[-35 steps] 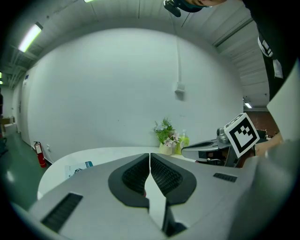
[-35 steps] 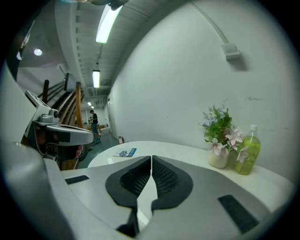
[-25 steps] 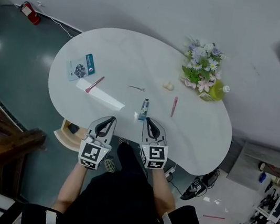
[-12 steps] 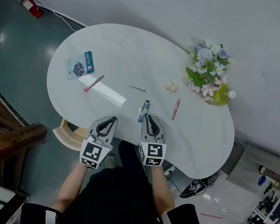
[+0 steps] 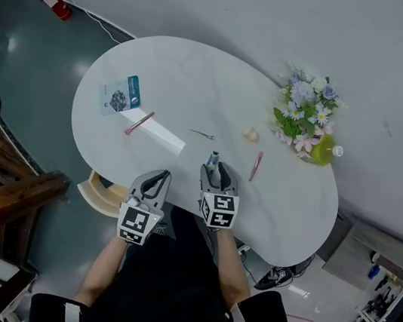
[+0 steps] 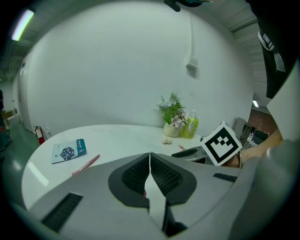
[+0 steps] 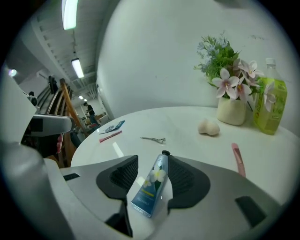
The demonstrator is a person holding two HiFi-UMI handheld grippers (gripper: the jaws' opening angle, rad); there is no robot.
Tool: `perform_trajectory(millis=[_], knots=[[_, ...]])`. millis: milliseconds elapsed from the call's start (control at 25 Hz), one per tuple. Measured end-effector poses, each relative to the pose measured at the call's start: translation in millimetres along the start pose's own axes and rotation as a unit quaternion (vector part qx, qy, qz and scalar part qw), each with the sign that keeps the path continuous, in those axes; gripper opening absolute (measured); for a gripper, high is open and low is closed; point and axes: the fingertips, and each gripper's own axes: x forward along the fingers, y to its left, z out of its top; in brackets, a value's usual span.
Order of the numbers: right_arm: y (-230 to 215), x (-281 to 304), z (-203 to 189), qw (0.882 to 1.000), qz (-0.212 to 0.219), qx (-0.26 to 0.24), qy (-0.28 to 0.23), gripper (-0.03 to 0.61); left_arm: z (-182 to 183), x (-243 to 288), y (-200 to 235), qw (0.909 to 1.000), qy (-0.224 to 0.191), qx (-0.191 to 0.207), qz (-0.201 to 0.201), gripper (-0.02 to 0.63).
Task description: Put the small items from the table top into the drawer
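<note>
Left hand-held gripper (image 6: 150, 154) is clenched and empty. The right hand-held gripper (image 7: 153, 159) has just been opening, its jaws spread around the cream tube (image 7: 151, 185), which lies on the desk (image 7: 187, 122) by its near edge. An off-centre squeeze could skid the slick tube off that edge or toward the hair clip (image 7: 153, 139) beyond.

Left gripper (image 6: 150, 154) closed; right gripper (image 7: 153, 161) just opening, tube (image 7: 151, 187) between jaws.
</note>
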Motion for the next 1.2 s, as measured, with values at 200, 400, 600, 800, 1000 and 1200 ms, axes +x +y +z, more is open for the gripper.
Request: perform_trajectory(millis=[200,400,600,800,1000,1200], knots=[[-3.0,11.3,-11.9,1.000,0.003,0.006,0.025,0.196,-2.3,2.6,5.7,1.0000,0.006,-0.004,0.006,0.022],[-8.4,15.3,-18.4,0.999,-0.011,0.002,0.042,0.195,-5.1,6.0,8.4,0.9999,0.011,-0.006,0.008,0.022],[-5.8,18.0,-23.4,0.998,-0.006,-0.006,0.064,0.195,-5.2,7.4,9.3,0.9998,0.013,-0.006,0.010,0.021],[-6.5,20.4,-23.9,0.997,-0.010,-0.014,0.072,0.162,-5.0,6.4,11.6,0.9998,0.012,-0.007,0.016,0.021],[-3.5,21.2,-20.7,0.998,-0.006,-0.015,0.064,0.143,-5.2,1.1,13.9,0.9996,0.011,-0.008,0.024,0.021],[1.7,14.8,-11.1,0.999,0.007,-0.014,0.050,0.138,-4.4,-6.0,15.0,0.9993,0.006,-0.008,0.035,0.022]])
